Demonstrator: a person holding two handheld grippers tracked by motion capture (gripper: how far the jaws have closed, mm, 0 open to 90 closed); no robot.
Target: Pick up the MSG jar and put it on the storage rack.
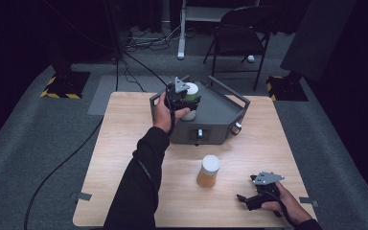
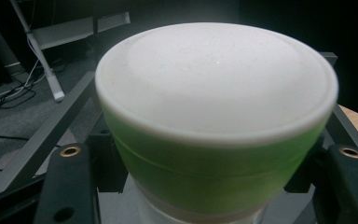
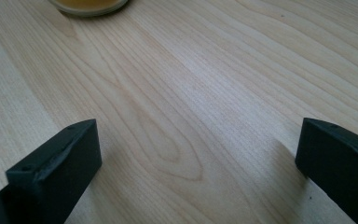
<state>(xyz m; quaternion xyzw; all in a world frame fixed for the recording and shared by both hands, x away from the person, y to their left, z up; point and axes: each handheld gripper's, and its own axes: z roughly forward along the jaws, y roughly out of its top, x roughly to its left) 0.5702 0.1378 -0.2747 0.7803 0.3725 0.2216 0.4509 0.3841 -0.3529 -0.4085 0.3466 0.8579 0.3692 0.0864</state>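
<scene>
On the wooden bench (image 1: 124, 143) in a dark room, the left gripper (image 2: 209, 186) fingers (image 2: 70, 186) are clamping the green white-lidded jar (image 2: 214, 116) from both sides, holding it over the grey tray (image 1: 220, 103) at the far edge. Nearer than the tray, the amber jar (image 1: 208, 171) is standing untouched, so it is probably next. Beside it, the right gripper (image 1: 243, 197) is resting with fingers spread wide, gripping nothing.
</scene>
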